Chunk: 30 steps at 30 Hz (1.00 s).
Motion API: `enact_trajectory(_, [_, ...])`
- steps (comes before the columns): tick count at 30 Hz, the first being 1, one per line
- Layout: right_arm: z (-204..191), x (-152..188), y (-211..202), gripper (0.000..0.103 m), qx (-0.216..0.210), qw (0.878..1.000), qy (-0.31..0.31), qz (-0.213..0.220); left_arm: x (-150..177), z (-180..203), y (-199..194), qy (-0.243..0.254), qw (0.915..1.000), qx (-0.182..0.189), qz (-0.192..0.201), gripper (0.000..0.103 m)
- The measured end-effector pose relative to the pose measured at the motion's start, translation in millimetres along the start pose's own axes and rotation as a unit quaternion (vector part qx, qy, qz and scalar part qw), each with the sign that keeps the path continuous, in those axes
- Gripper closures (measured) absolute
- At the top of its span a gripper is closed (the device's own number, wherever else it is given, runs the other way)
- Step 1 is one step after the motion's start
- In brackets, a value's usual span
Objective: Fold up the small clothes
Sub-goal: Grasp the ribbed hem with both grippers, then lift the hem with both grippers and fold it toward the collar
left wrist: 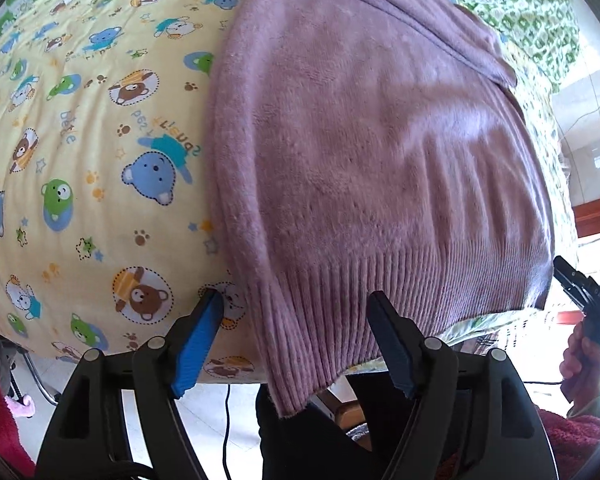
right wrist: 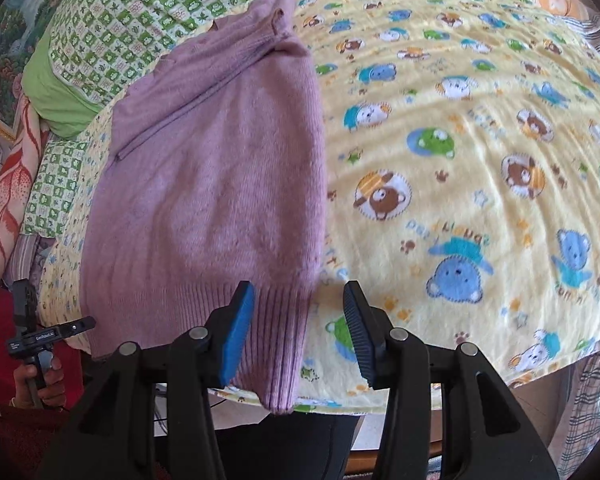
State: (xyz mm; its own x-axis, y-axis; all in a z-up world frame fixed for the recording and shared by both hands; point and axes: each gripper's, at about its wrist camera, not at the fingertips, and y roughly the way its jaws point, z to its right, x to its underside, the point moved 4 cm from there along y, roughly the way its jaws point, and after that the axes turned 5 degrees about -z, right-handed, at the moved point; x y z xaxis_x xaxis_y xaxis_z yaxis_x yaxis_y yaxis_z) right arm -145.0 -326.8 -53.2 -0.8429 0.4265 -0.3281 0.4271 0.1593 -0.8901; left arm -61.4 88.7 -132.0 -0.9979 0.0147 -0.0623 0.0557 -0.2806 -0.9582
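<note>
A small mauve knitted sweater (left wrist: 360, 152) lies on a yellow bear-print blanket (left wrist: 80, 140), its ribbed hem hanging over the near edge. It looks folded lengthwise, with a sleeve laid across the top. My left gripper (left wrist: 296, 300) is open, jaws either side of the hem corner, not touching. In the right wrist view the sweater (right wrist: 212, 184) is left of centre on the blanket (right wrist: 460, 184). My right gripper (right wrist: 300, 292) is open over the hem's right corner. Each gripper shows in the other's view, the right one (left wrist: 580, 292) and the left one (right wrist: 40, 332), both hand-held.
A green checked quilt (right wrist: 148, 4) and a green pillow (right wrist: 56, 84) lie at the far end. A red floral cloth (right wrist: 8, 184) hangs at the left side. The blanket's near edge (right wrist: 380, 400) drops to the floor, where cables run.
</note>
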Motion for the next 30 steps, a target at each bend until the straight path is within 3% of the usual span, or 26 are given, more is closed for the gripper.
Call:
enact_trajectory(8, [0,5,11,0.055,-0.052,0.998,0.009,-0.015,1,-5,1,-0.031,0.9987,0.034,0.021,0.035])
enact_trajectory(11, [2,4,15,0.055,-0.086,0.996,0.031,-0.012,-3,-6,-2,-0.028,0.9982,0.049,0.02,0.06])
enact_trajectory(12, [3,4,16,0.055,-0.103,0.994,0.036,-0.014,-3,-6,-1,-0.025,0.9979,0.057,0.016,0.075])
enact_trajectory(15, [0,8,25,0.062,-0.132,0.99,0.041,-0.028,-2,-6,2,-0.024,0.998,0.057,0.01,0.093])
enact_trajectory(16, [2,10,27,0.085,-0.13,0.99,0.045,-0.032,0,-8,1,-0.027,0.9975,0.065,0.012,0.094])
enact_trajectory(17, [7,15,29,0.095,-0.135,0.988,0.058,-0.039,1,-8,0,-0.029,0.9971,0.068,0.015,0.095])
enact_trajectory(23, [23,27,4,0.097,-0.151,0.986,0.063,-0.01,12,-10,-17,-0.025,0.9943,0.096,0.04,0.097])
enact_trajectory(30, [3,12,-18,0.097,-0.203,0.978,0.052,0.017,1,-8,-56,-0.025,0.9839,0.153,0.088,0.097])
